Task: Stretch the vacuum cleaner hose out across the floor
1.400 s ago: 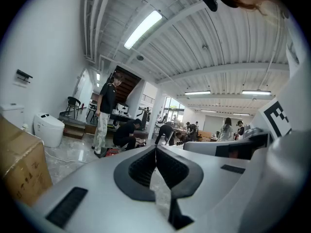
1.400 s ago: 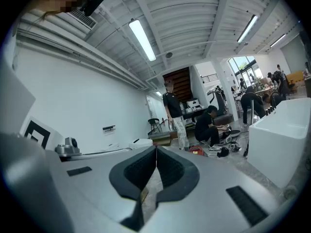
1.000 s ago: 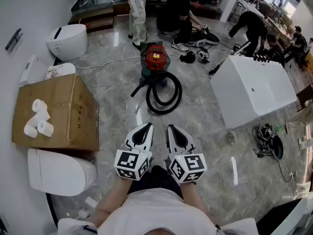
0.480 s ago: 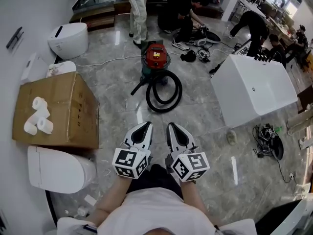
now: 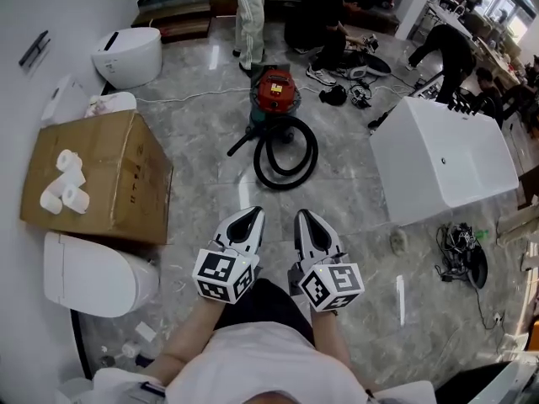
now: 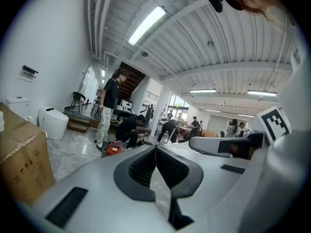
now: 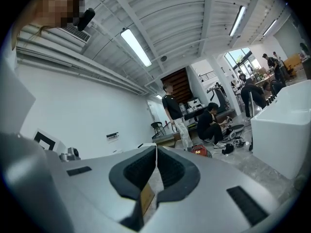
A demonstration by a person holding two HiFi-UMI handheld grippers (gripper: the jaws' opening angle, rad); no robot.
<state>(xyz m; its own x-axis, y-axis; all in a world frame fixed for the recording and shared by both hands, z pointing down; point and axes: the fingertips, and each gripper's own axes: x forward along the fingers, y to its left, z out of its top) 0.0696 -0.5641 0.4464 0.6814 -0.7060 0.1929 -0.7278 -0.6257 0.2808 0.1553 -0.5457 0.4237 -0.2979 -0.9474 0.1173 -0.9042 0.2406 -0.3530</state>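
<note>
Ahead, hose point(image 5: 286, 183) on glossy floor point(image 5: 202, 133) (marble)

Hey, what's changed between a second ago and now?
Hardly anything. The head view shifted slightly, and the right gripper drifted a touch rightward. Nothing was grasped or released. Both it and the left gripper stay shut and empty; the hose stays coiled by the vacuum cleaner.

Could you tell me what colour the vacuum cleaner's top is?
The vacuum cleaner's top is red, best in head view.
</note>
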